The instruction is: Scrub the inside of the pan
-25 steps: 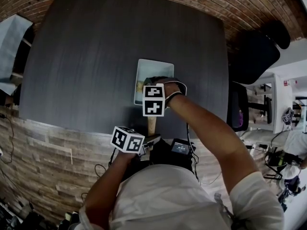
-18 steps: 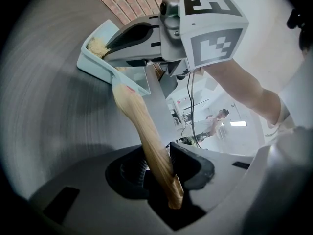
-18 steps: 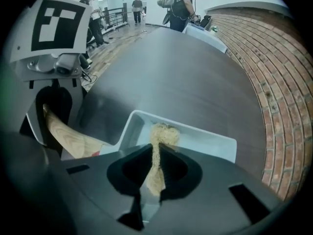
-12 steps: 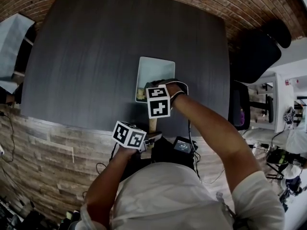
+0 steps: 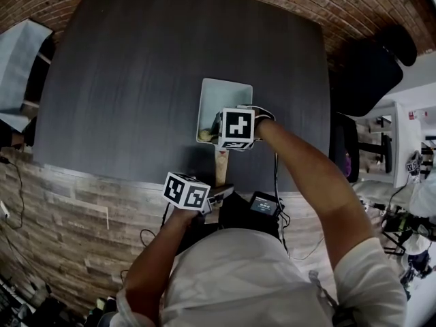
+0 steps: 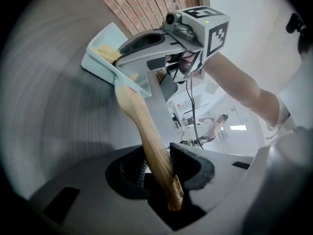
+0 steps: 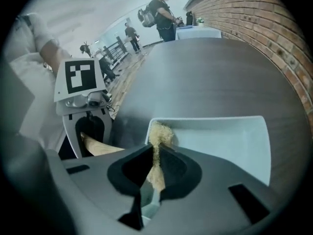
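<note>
Right gripper (image 7: 154, 168): jaws pinched on yellow scrubber (image 7: 159, 133). I have tipped it steeper this past second and slid it along the near end of the pan (image 5: 228, 97), so I judge a scrubbing stroke is under way.
Left gripper (image 6: 159, 168): jaws half-closed, clamping wooden handle (image 6: 142, 121).
Surface: dark table (image 5: 150, 80).
Room: brick wall (image 7: 254, 18).

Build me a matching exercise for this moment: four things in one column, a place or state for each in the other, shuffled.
Things
1. pan
2. wooden handle
3. scrub pad
4. table

Places or states
A. clamped in the left tongs
B. pinched in the right tongs, inside a corner of the pan
C. dark surface that bears the pan
D. pale blue, rectangular, lying flat

Pairs: 1-D, 2-A, 3-B, 4-C
</note>
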`<state>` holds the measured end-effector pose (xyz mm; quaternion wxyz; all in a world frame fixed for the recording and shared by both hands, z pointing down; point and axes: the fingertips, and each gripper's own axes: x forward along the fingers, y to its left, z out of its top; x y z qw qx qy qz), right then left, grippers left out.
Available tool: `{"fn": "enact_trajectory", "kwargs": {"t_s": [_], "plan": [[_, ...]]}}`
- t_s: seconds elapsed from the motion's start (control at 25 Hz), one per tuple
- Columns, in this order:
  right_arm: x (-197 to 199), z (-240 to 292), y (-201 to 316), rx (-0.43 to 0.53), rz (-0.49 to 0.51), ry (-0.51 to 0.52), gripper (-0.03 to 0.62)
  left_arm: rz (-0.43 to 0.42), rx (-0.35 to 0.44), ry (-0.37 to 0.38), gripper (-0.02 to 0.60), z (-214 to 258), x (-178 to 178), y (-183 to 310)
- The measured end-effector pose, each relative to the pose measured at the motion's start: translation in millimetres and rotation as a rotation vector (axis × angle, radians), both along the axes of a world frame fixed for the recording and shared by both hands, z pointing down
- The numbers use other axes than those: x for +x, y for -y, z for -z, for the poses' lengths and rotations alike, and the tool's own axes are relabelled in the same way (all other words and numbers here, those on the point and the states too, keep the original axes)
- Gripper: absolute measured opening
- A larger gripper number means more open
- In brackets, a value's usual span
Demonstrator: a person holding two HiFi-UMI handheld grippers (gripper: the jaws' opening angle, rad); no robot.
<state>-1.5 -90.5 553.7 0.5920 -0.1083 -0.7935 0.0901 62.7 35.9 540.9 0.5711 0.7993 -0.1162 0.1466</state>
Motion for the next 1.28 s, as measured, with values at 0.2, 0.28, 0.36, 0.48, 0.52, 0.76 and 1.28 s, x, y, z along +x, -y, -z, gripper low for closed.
{"fn": "enact_trajectory", "kwargs": {"t_s": [0.2,0.28,0.36,0.48,0.52,0.76,1.28], "plan": [[-0.2,10.4,8.3,0.046,-0.028,0.047,0.044,0.005,0.043,-0.002,0.160,0.4,-1.2,0.6],[2.5,17.7,20.2,0.095,-0.045,0.065,0.044,0.037,0.052,-0.026,0.177,3.5,-1.6,5.2],[10.0,24.2,36.1,0.156,-0.059,0.066,0.044,0.065,0.049,-0.055,0.199,7.4,-0.5,10.9],[28.7,30.9,63.7,0.292,-0.060,0.022,0.044,0.070,0.054,-0.067,0.221,8.0,3.0,15.7],[36.1,32.0,73.5,0.348,-0.055,-0.001,0.044,0.070,0.054,-0.068,0.221,7.2,3.7,16.7],[70.5,37.2,121.9,0.638,-0.059,-0.110,0.044,0.043,0.015,-0.061,0.212,0.5,12.1,12.3],[82.0,19.5,144.8,0.833,-0.029,-0.180,0.046,0.136,-0.128,-0.111,0.055,-1.8,16.9,10.7]]}}
